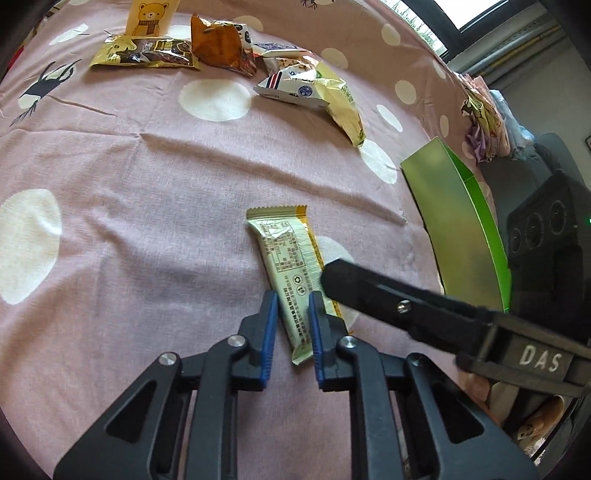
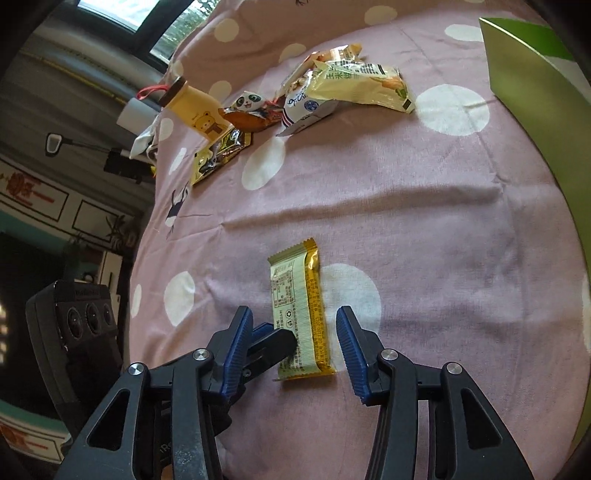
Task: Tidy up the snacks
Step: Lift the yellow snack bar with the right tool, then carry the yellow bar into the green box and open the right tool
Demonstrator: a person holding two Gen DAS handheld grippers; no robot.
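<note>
The left gripper (image 1: 293, 299) fills the bottom of its own view. Its two blue pads (image 1: 271, 325) are drawn in on either side of the lower end of a snack bar (image 1: 284, 251) and press on its long edges, so it is clenched on the bar. The bar is pale cream with a gold strip down its right side and lies printed back up, flat on the pink dotted cloth (image 1: 129, 184) just below the middle of the frame. Its crimped top end points away from the camera. One black finger (image 1: 369, 291) of the other gripper slants in from the lower right, and its tip covers the bar's right edge.

In the right wrist view, the right gripper (image 2: 293, 312) stands released. Its blue pads are spread wide on either side of the same bar (image 2: 295, 295), and the right-hand pad (image 2: 351, 350) is clear of the wrapper. The black fingertip (image 2: 275, 341) of the left gripper comes in from the left, between the right gripper's left pad and the bar, and touches the bar's near end.

Well apart from the bar, along the top of the left wrist view, is a loose heap of packets:
- a gold and brown packet (image 1: 144, 53)
- an orange packet (image 1: 221, 48)
- a white packet (image 1: 291, 86)
- a pale yellow packet (image 1: 343, 110)

A yellow bottle with a bear print (image 1: 149, 16) is behind them at the upper left. A green box (image 1: 443, 221) sits at the right edge of the cloth. Beyond it is a black device with three round openings (image 1: 539, 229).
</note>
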